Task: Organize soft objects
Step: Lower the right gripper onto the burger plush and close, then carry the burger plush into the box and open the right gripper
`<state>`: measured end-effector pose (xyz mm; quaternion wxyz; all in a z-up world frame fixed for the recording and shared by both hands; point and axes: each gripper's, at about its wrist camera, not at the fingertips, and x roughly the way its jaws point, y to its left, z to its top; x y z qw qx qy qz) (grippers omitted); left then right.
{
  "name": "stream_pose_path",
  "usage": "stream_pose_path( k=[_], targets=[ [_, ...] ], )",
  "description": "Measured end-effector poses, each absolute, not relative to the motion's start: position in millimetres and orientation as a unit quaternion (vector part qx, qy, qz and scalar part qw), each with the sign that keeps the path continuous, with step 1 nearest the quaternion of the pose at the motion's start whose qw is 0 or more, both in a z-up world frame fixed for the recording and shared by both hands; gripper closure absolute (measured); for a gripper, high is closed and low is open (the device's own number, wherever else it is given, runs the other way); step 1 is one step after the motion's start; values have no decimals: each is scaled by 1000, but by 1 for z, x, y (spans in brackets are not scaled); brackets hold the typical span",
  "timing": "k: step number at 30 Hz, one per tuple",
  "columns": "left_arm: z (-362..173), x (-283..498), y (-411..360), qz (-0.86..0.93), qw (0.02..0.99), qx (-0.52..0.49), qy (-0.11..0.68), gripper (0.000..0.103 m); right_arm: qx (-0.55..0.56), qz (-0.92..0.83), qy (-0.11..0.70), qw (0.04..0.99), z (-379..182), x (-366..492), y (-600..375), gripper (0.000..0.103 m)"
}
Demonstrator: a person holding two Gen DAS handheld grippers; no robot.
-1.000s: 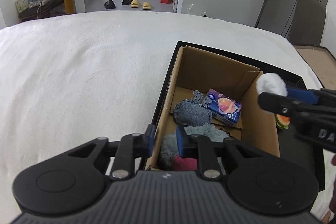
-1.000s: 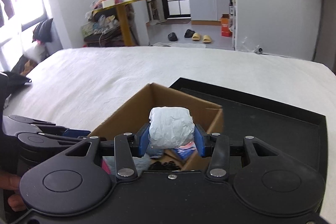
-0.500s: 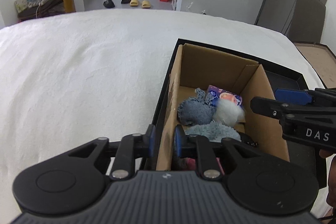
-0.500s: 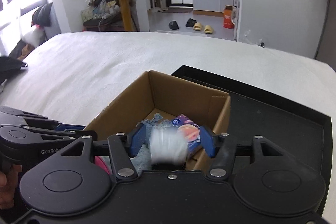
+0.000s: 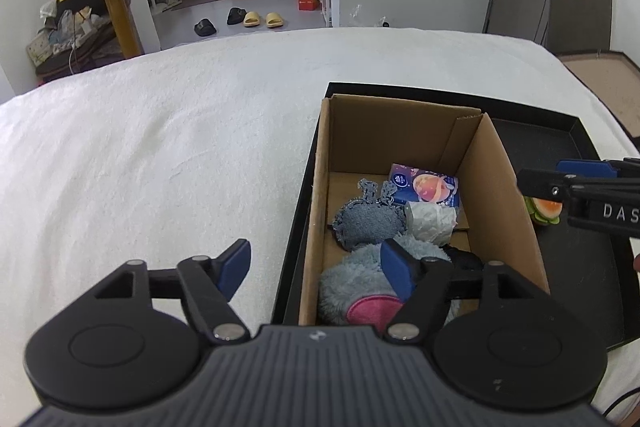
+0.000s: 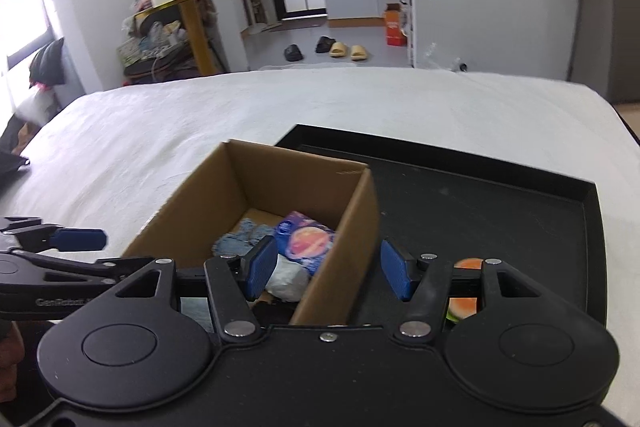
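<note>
A cardboard box [image 5: 500, 187] [image 6: 352, 219] stands on a black tray [image 5: 560, 143] [image 6: 480, 195] on the white bed. Inside lie a white crumpled wad [image 5: 430, 221] [image 6: 288, 277], a blue tissue pack [image 5: 426, 185] [image 6: 306, 239], a denim piece [image 5: 366, 221] and a grey-and-pink plush [image 5: 360, 287]. My left gripper [image 5: 316, 271] is open, straddling the box's near left wall. My right gripper [image 6: 328, 273] is open and empty, straddling the box's right wall; it also shows in the left wrist view [image 5: 568, 183]. A burger-like soft toy [image 5: 544, 211] [image 6: 466, 291] lies on the tray beside the box.
The white bed [image 5: 160, 155] stretches left and beyond the tray. Past its far edge are slippers [image 5: 256, 19] on the floor, a yellow table [image 5: 116, 11] with clutter, and a doorway to a kitchen.
My right gripper opened and dropped the white wad into the box, then shifted right over the box wall. My left gripper opened from its shut hold on the box's left wall.
</note>
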<state>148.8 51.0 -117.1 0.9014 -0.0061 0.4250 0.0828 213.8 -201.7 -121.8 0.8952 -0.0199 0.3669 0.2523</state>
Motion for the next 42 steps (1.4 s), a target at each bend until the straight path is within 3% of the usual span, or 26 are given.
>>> stream_pose_path(
  k=[12,24,32,33,35,36,42],
  targets=[
    [-114,168,32,104,898,42,425,28,7,189,386,903,-149,237,-229,45],
    [-123,195,13,136,884,95,437,27,2,127,413,902,-184,258,-242,26],
    [-121,200,10,148,881,92,441,27,-44,126,420,898,-205,260,-235,26],
    [-121,200,11,151,880,92,441,27,-43,132,426,894,-208,260,-235,29],
    [-120,199,9,154,879,93,442,27,-45,135,434,890,-211,261,-237,46],
    [-118,198,9,154,879,93,441,27,-55,127,437,889,-212,261,-238,65],
    [-118,193,11,152,876,96,448,27,-23,120,448,886,-205,256,-253,66]
  ],
)
